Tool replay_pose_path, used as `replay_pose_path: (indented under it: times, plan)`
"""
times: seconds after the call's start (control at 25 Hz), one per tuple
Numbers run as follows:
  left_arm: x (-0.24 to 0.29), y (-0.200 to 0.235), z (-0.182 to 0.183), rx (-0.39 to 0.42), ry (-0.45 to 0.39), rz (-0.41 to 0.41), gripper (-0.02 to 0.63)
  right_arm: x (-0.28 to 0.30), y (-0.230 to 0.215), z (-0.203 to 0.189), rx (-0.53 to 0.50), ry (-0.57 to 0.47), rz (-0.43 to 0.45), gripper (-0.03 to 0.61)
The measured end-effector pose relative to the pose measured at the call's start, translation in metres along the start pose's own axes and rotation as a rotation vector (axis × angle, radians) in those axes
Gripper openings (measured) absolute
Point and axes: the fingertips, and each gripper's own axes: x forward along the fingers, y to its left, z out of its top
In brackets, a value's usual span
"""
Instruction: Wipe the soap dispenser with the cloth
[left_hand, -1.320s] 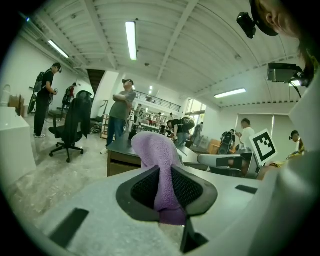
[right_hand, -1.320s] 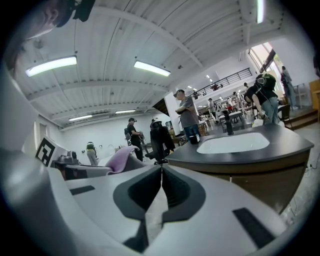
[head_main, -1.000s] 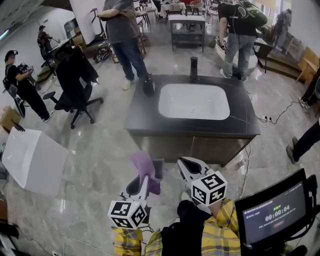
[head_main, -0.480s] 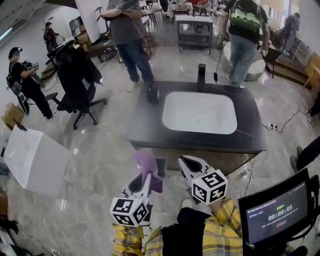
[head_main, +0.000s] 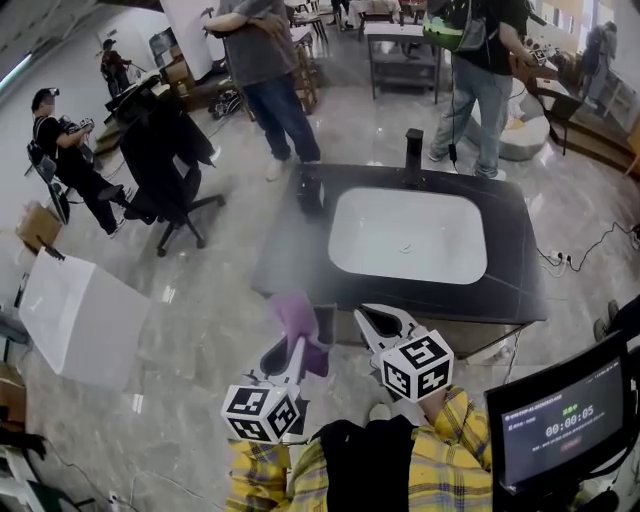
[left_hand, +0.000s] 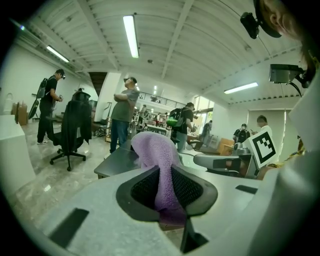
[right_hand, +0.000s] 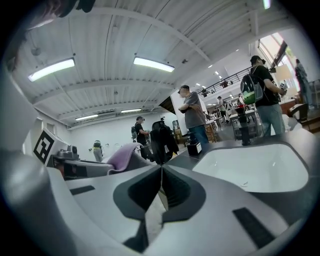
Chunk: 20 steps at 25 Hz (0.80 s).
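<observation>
The black soap dispenser stands at the far left corner of the dark counter; in the right gripper view the dispenser is beyond the counter's near edge. My left gripper hangs short of the counter's front edge, shut on a purple cloth. The cloth stands up out of the left gripper and hides what lies straight ahead. Beside it my right gripper is shut with nothing in it; in its own view the right gripper has both jaws pressed together.
A white sink basin fills the counter's middle, with a black faucet behind it. Two people stand beyond the counter. An office chair with a dark jacket and a white box are at the left, a monitor at the lower right.
The counter and sink have come closer in the head view as both grippers moved towards them. The cloth stays in the left gripper; the right stays shut.
</observation>
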Motion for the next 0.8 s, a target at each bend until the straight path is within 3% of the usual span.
replay_pose_path:
  times: [0.44,0.8]
  plan:
    - [0.039,0.03,0.014,0.017,0.033,-0.011,0.061,0.023,-0.029,0.007,0.007,0.005,-0.043,0.006]
    - [0.103,0.07,0.044,0.052,0.042,-0.122,0.061,0.08,-0.059,0.033,-0.013,-0.013,-0.129,0.006]
